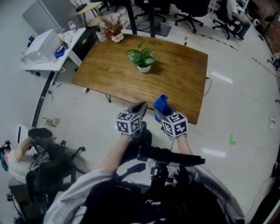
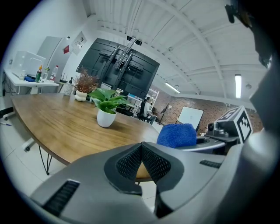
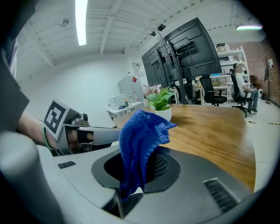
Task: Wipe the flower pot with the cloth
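Note:
A small white flower pot (image 1: pixel 144 68) with a green plant stands near the middle of the wooden table (image 1: pixel 175 83); it also shows in the left gripper view (image 2: pixel 106 118) and behind the cloth in the right gripper view (image 3: pixel 164 112). My right gripper (image 1: pixel 161 106) is shut on a blue cloth (image 1: pixel 160 104), which sticks up from between its jaws (image 3: pixel 139 144). The left gripper (image 1: pixel 139 108) is shut with nothing in it (image 2: pixel 141 161). Both hover over the table's near edge, well short of the pot.
A second pot with dried reddish twigs (image 1: pixel 113 29) stands at the table's far left corner. A white side desk (image 1: pixel 57 48) with a box and bottles stands to the left. Office chairs (image 1: pixel 188 13) are beyond. A seated person (image 1: pixel 17 159) is at lower left.

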A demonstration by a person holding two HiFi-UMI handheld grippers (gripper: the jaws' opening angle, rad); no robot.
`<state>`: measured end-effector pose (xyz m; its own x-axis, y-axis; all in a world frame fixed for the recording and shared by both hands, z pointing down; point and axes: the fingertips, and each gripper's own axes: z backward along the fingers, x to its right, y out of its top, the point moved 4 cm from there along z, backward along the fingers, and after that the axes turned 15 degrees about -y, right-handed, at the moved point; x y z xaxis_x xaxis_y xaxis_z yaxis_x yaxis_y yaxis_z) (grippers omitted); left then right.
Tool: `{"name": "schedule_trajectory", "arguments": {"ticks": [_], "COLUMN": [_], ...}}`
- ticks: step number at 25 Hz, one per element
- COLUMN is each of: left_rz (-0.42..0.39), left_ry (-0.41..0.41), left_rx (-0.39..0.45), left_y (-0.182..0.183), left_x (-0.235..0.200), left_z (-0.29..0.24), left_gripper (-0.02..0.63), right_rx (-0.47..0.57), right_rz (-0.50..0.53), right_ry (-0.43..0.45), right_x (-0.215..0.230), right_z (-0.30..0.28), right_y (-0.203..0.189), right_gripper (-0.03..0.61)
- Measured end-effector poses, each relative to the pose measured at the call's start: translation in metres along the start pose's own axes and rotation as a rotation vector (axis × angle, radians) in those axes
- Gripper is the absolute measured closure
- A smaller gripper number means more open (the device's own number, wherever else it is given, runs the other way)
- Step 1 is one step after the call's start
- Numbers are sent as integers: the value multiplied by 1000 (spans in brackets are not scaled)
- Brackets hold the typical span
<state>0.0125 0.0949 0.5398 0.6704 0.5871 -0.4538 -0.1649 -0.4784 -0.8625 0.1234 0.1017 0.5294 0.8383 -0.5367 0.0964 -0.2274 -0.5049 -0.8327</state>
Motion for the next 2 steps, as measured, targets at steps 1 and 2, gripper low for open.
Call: {"name": "schedule_trajectory", "arguments": {"ticks": [1, 2], "left_rz": [1, 2], "left_ry": [2, 3], "left_rx": [0, -1], "left_y": [-3, -6], "left_x": [3, 5], "left_z": [2, 4], "left_gripper": [614, 614], "right_rx": [3, 5], "right_rz": [2, 4], "right_ry": [0, 1], "right_x": [-1, -2], "right_z": [3, 6], "right_y": [-2, -4], "right_gripper": [502, 502]}}
